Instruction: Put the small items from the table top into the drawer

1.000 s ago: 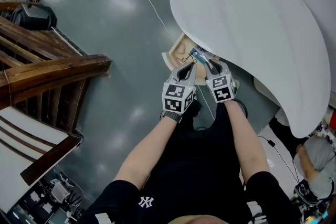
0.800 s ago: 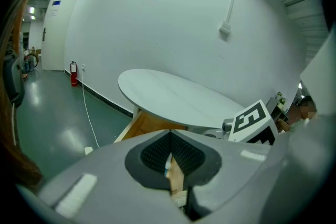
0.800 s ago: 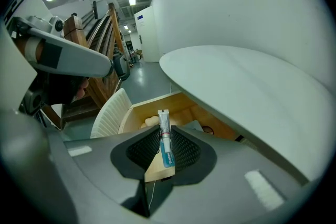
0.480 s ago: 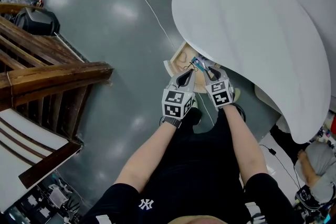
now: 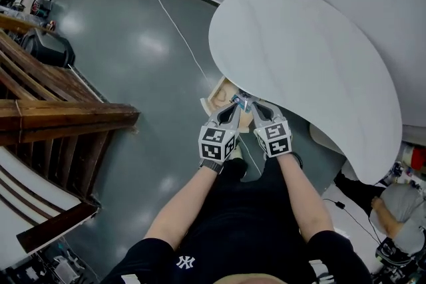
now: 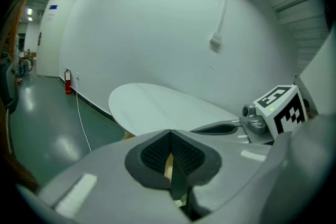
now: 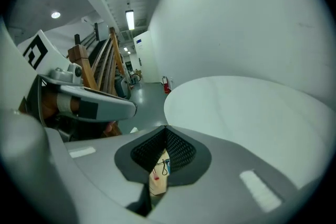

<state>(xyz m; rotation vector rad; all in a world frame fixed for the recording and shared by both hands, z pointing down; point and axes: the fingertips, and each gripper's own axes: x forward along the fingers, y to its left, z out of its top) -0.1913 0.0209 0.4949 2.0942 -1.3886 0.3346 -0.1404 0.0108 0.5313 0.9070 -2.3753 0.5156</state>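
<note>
- Both grippers hover just above the open drawer (image 5: 216,95), which juts out from under the edge of the white bench (image 5: 313,50).
- The left gripper (image 6: 169,132) has its fingers clenched on nothing.
- The right gripper (image 7: 165,129) has just been closing its fingers, and they are pressed together with nothing between them.
- A small bluish item (image 5: 240,101) with a thin black wire loop lies inside the drawer, right below the fingertips.
- It looks light and flimsy, and the loop could snag.
- I'd pinch its flat body gently, not the wire.
</note>
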